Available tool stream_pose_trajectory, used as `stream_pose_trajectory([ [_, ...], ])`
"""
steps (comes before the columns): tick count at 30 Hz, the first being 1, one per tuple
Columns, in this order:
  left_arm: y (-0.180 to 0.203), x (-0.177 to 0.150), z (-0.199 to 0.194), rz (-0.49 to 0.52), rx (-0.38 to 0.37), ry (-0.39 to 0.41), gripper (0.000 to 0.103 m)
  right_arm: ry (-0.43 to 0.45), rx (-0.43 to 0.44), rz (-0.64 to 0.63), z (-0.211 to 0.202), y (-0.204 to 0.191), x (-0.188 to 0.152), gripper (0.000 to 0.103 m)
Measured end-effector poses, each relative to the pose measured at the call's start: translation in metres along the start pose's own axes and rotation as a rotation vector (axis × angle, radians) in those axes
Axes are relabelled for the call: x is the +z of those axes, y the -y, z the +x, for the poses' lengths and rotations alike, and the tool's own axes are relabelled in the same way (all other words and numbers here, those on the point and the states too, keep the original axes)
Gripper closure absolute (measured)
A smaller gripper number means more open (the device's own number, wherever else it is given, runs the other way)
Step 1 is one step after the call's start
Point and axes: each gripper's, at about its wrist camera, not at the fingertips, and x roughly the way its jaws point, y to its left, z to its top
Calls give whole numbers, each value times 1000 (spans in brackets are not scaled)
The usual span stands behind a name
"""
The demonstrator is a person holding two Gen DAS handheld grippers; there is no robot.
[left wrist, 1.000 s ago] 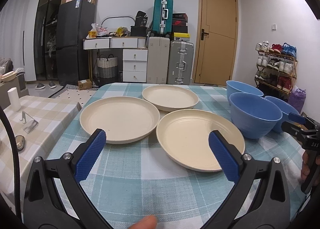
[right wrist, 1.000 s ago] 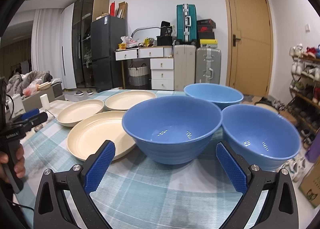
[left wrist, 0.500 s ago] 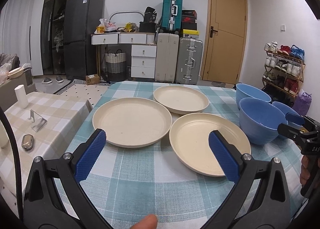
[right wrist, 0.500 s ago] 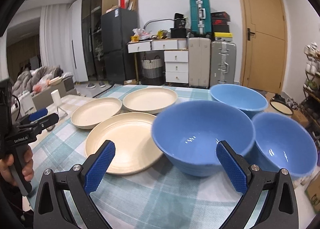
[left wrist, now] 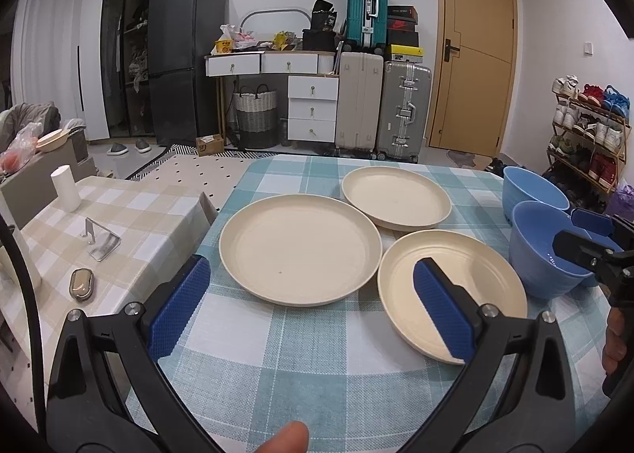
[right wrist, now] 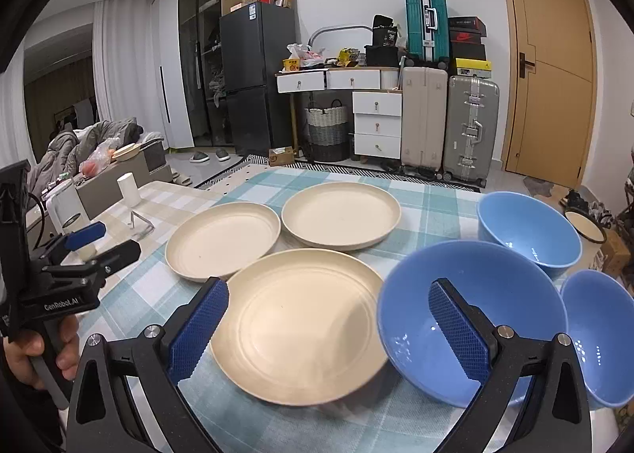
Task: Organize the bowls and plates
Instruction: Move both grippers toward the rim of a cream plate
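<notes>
Three cream plates (right wrist: 301,330); three blue bowls (right wrist: 467,314); two suitcases upright (right wrist: 469,128).

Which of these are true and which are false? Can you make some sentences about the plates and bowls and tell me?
1. Three cream plates lie on the checked table. True.
2. The bowls are red. False: all three are blue.
3. The plates are stacked. False: they lie side by side.
4. The left gripper holds nothing. True.
5. The right gripper grips a bowl. False: it is open and empty.
</notes>
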Motion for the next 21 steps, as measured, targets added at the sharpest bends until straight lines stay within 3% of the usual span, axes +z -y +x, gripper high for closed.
stream_pose_trajectory([
  [12,-40,18,34,-93,13,-52,1,-57,40,-29,46,-33,30,0],
  [21,-60,19,64,-99,20,-107,1,-104,72,-19,86,-49,40,0],
])
